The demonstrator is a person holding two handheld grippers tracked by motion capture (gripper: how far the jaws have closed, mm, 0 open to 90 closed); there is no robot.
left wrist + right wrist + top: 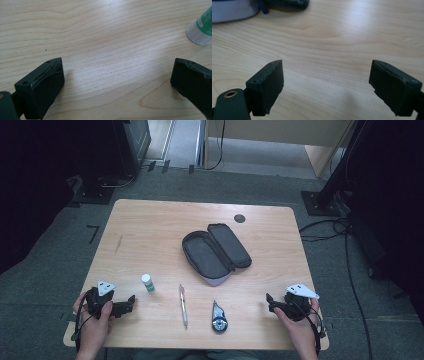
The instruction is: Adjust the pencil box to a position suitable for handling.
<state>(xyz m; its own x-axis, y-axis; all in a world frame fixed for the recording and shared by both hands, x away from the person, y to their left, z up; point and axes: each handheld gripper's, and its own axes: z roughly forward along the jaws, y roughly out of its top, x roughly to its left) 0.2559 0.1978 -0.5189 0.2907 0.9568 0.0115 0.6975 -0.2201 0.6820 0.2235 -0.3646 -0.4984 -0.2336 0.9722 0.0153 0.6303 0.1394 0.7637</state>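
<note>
- Both the left gripper [131,301] and the right gripper [270,301], at the lower corners, are held wide open and empty.
- Nothing is packed yet: glue stick [147,283], pen [183,306] and correction tape [219,318] lie lower centre, before the open pencil case [215,252].

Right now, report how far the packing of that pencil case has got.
Done: the pencil case lies unzipped and open, nothing visible inside it. In hand: nothing; the left gripper and right gripper rest open on the table. Left, presumably: the glue stick, pen and correction tape lie in front of the case.
</note>
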